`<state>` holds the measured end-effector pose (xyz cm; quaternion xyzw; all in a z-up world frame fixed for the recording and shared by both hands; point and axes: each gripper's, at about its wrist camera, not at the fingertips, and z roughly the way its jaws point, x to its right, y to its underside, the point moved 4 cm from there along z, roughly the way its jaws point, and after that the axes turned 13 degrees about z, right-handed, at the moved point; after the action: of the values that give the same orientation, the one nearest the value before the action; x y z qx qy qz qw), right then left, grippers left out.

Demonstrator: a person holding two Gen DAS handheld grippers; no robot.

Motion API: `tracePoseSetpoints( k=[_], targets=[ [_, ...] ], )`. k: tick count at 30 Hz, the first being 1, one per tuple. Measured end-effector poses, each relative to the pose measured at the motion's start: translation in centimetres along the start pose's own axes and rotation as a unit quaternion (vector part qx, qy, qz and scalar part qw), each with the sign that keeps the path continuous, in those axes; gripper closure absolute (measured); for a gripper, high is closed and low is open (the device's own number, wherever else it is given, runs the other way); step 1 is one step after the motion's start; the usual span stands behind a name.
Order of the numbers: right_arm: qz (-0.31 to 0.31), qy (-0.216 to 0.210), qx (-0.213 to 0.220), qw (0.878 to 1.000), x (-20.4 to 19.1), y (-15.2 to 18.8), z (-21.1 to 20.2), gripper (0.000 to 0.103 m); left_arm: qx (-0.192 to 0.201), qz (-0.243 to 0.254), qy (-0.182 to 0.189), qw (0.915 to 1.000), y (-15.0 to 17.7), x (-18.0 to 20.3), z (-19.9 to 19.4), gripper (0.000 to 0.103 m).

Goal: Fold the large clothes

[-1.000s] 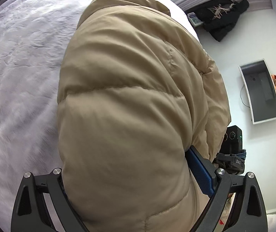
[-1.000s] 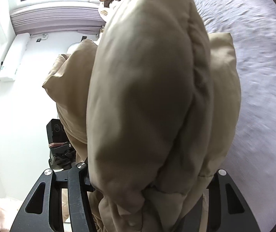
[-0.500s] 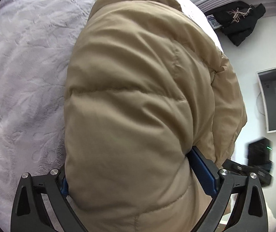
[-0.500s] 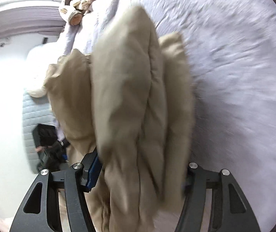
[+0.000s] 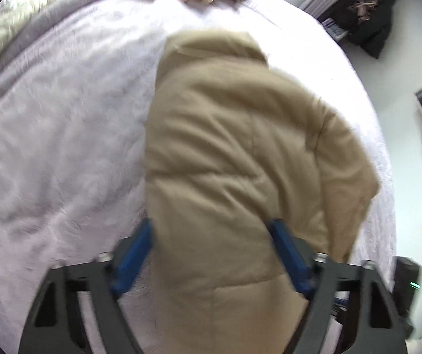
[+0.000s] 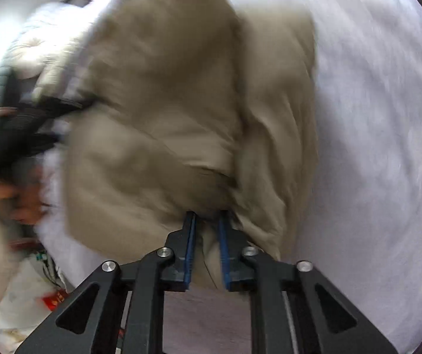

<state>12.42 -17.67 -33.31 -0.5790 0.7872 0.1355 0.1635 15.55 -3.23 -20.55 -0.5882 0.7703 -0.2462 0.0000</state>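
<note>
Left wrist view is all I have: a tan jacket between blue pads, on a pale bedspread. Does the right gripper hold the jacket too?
Observer: Yes. The right gripper is shut on a thin fold of the jacket; its jaws have just been closing, with the cloth between them.
Operator: Is the fold at the jacket's edge?
Observer: It is at the near edge, and the bulk lies beyond the pads on the bedspread.
Operator: Is something else near it?
Observer: A hand, blurred, shows at the left edge of the right wrist view, beside the jacket.
</note>
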Motion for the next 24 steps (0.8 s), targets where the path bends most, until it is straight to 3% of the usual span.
tracePoseSetpoints(
  k=[3, 6, 9, 14, 19, 24],
  targets=[
    [0.056, -0.025, -0.009, 0.998, 2.9, 0.2, 1.3, 0.094, 0.033, 0.040, 0.036, 0.9980, -1.8, 2.1, -2.2, 0.035],
    [0.062, -0.029, -0.009, 0.998, 4.9, 0.9, 1.3, 0.098, 0.047, 0.089, 0.076, 0.9920, -4.9, 6.3, -2.1, 0.035],
    [0.061, -0.021, -0.009, 0.998, 5.5, 1.6, 1.1, 0.099, 0.031, 0.117, 0.086, 0.9889, -7.2, 10.2, 2.0, 0.035],
    [0.092, -0.027, -0.006, 0.995, 6.2, 0.9, 2.7, 0.100, -0.035, 0.113, 0.034, 0.9923, -7.8, 12.1, 9.6, 0.035],
    [0.126, -0.050, -0.003, 0.991, 8.0, 2.0, 2.2, 0.101, -0.046, 0.139, -0.006, 0.9893, -7.2, 12.9, 12.2, 0.033],
    [0.131, -0.059, -0.011, 0.990, 9.8, 1.7, 2.3, 0.102, -0.044, 0.154, -0.021, 0.9868, -6.3, 13.0, 11.9, 0.032]
  ],
)
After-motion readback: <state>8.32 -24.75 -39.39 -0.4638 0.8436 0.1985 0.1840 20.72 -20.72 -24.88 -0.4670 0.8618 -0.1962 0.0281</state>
